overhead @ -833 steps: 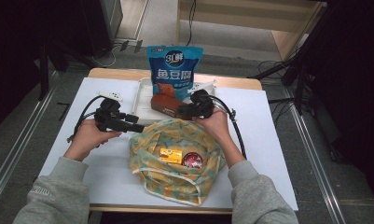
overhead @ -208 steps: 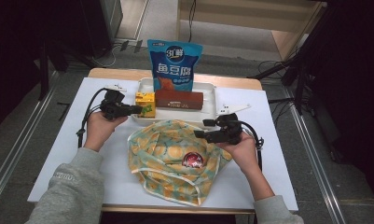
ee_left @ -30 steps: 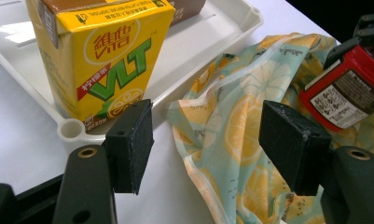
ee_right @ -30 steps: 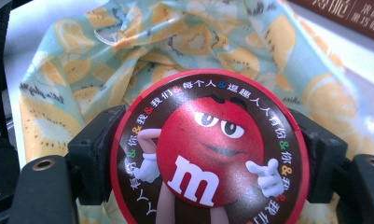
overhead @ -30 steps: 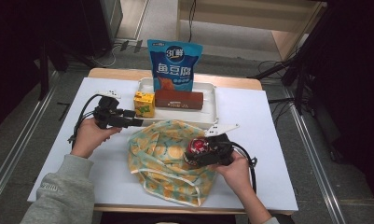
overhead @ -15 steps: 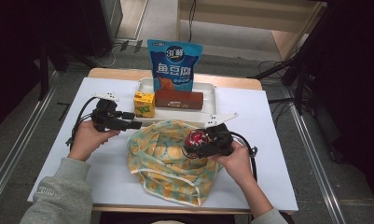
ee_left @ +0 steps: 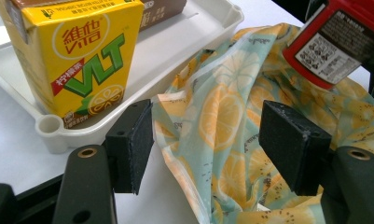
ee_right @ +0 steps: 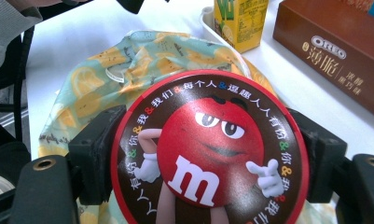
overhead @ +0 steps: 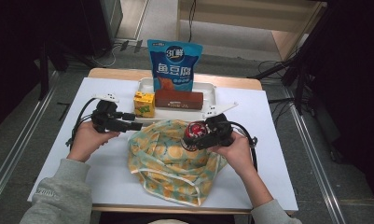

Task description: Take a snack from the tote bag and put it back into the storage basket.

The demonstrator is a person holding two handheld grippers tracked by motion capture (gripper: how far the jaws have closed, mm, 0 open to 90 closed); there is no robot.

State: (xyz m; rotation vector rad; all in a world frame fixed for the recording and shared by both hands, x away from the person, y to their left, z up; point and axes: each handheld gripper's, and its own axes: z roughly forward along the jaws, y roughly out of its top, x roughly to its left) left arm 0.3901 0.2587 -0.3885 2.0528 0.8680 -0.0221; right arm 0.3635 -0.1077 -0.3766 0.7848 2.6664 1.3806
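From above, I am holding the red M&M's tin (overhead: 194, 130) in my right tongs (overhead: 199, 136) over the fruit-print bag (overhead: 175, 161), just short of the white tray (overhead: 211, 95). Through the left tongs (ee_left: 208, 140) (jaws apart, gripping nothing) the bag's edge is lying between them. Through the right tongs (ee_right: 208, 158) the round tin (ee_right: 210, 154) is sitting clamped by its rim; I judge it could twist out.

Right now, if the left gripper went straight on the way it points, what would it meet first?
Most likely the fruit-print cloth bag, whose edge lies between the open jaws of the left gripper; the red can hangs beyond, though depth is unclear.
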